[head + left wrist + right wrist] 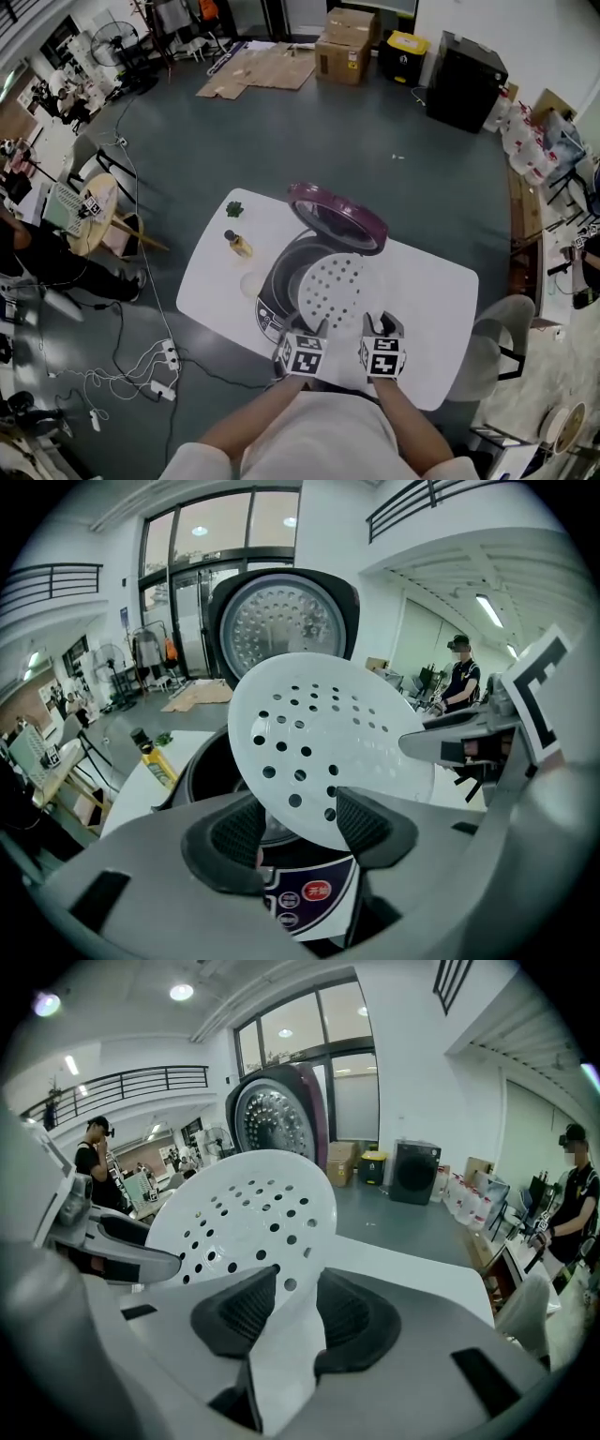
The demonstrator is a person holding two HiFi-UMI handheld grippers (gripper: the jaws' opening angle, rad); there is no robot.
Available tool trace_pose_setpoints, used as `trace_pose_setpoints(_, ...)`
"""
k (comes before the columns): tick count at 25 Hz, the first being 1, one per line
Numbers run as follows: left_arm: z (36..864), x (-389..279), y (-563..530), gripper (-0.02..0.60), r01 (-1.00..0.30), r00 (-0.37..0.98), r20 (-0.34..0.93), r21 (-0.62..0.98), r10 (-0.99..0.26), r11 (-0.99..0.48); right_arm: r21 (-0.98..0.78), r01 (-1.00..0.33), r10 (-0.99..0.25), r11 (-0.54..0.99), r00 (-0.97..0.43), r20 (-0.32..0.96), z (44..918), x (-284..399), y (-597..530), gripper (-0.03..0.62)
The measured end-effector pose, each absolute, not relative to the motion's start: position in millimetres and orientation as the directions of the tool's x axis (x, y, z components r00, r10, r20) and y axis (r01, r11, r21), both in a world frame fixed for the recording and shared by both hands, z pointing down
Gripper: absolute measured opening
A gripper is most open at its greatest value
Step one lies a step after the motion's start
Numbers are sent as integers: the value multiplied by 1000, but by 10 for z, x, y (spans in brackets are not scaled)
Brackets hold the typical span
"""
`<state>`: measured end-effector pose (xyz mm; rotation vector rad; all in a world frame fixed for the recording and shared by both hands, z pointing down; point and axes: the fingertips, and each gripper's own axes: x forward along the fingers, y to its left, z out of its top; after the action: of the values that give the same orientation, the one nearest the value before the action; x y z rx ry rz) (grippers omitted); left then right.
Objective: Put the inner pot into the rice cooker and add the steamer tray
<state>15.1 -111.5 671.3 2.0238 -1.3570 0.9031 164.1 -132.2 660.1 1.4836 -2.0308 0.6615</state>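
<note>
Both of my grippers sit at the counter's near edge, side by side, and share one load: the left gripper's jaws stand partly closed with their pads pinching the near rim of the white perforated steamer tray, and the right gripper's jaws clamp that same rim just beside them. The tray hangs clear of the counter, tilted with its far edge raised, over the mouth of the rice cooker, which stands mid-counter with its purple lid swung open toward the far edge. I judge this to be the last step, adding the tray; it hides most of the cavity, so I cannot tell for certain that the inner pot is seated. Next I need to level the tray, centre it over the opening, lower it evenly and only then let go.
</note>
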Motion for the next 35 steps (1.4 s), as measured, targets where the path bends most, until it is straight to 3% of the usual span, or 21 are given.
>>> trace_pose_setpoints(16, 6910, -716, -1508, 268, -899, 223, 827, -30, -516, -437, -39, -936, -621, 350, -263, 738, 6837, 717, -1609, 186)
trace_pose_setpoints(27, 7291, -818, -1559, 281, -861, 207, 889, -33, -408, -507, -16, -943, -556, 332, -209, 805, 7202, 639, -1583, 209)
trace_pose_setpoints(35, 7388, -890, -1615, 301, -838, 185, 894, -72, -407, -540, 5, -946, -528, 325, -177, 831, 7282, 592, -1577, 230)
